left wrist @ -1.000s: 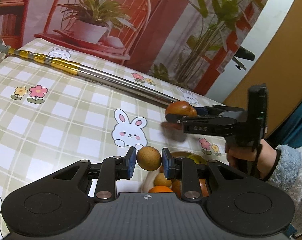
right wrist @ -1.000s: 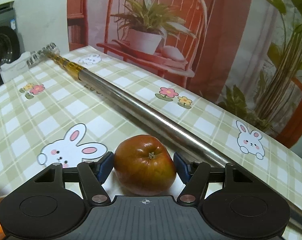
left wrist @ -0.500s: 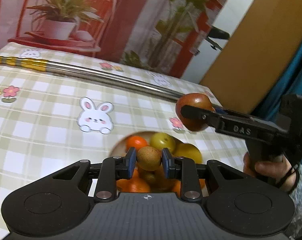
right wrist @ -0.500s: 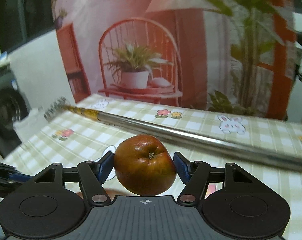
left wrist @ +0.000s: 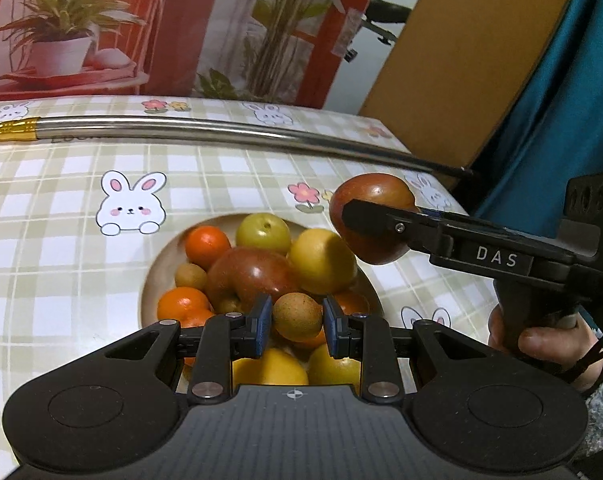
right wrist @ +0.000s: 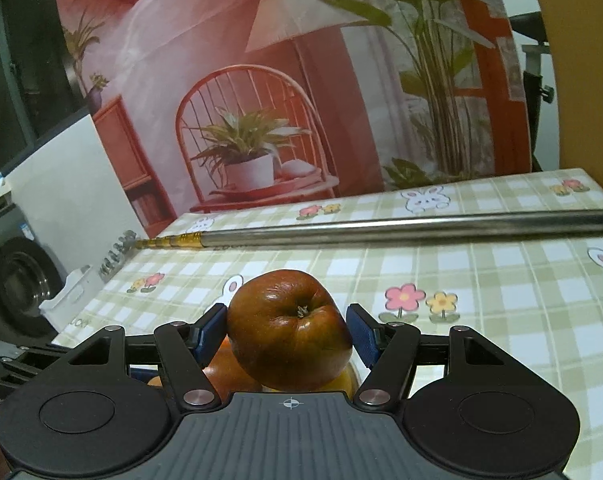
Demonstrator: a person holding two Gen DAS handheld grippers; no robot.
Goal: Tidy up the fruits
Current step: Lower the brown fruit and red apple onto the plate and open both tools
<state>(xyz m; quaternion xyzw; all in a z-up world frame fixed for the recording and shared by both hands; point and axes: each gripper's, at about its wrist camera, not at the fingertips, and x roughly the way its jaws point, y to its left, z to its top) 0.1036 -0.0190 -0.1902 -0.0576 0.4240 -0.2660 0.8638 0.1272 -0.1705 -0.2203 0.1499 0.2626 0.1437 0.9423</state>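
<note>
Checked tablecloth (left wrist: 61, 264) with bunnies, printed backdrop behind. Left gripper (left wrist: 297, 322) jaws nearly shut, clamping small brown fruit (left wrist: 297, 316) over bowl (left wrist: 151, 276) piled with fruit. Right gripper (right wrist: 287, 330) jaws part open, pinching red apple (right wrist: 289, 328), held in air beside bowl's right rim. Steel pole (left wrist: 221, 134) lies beyond bowl.

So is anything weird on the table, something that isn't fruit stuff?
Yes: a long metal pole with a gold band lies across the checked tablecloth, behind the fruit bowl. It has nothing to do with fruit. Nothing looks spilled or broken.
</note>
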